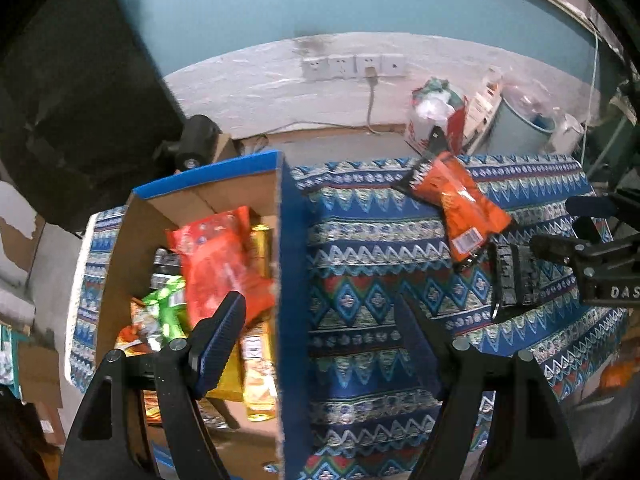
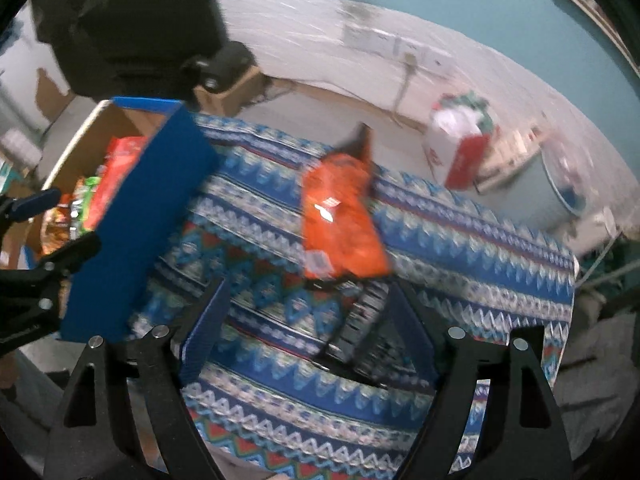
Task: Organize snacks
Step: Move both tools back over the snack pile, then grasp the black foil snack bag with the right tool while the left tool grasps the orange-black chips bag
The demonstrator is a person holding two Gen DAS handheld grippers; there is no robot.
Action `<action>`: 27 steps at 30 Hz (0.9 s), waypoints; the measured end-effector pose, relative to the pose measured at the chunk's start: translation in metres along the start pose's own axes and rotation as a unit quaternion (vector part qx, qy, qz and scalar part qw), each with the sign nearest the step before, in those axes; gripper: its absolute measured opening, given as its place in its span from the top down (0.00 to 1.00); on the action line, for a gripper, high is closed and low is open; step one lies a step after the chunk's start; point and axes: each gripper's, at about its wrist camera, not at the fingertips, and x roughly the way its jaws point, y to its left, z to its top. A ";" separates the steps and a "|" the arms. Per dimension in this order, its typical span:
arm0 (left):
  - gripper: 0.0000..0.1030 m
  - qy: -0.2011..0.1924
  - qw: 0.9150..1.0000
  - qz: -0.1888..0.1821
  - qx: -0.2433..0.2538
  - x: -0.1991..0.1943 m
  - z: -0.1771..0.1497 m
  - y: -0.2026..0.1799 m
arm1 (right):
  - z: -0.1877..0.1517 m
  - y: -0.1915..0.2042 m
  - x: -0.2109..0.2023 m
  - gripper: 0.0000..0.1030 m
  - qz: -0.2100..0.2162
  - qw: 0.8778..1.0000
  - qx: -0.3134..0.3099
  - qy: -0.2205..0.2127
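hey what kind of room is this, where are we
Probably a lived-in room at home, maybe a storage corner. A patterned cloth covers the work surface, a cardboard box holds snack packets, wall sockets sit on a scuffed wall, and a stuffed bag stands behind.

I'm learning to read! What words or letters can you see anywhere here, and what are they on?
"DAS": white letters on the black body of the right gripper, cut off at the picture's edge.
Orange snack bag on the patterned cloth: has a white label, too blurred to read.
Black packet beside it: print too small to read.
Snacks in the cardboard box: printing too blurred.
Red and white bag by the wall: unreadable.
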 end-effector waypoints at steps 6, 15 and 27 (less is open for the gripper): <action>0.24 0.024 0.999 -0.012 0.023 0.024 0.001 -0.023 | -0.015 -0.041 0.021 0.22 0.004 0.998 0.056 0.035; 0.24 0.055 0.998 -0.026 0.029 0.060 0.000 -0.039 | -0.029 -0.058 0.051 0.22 -0.002 0.994 0.089 0.069; 0.24 0.084 0.995 -0.025 0.038 0.101 -0.001 -0.054 | -0.039 -0.063 0.103 0.22 -0.023 0.987 0.116 0.108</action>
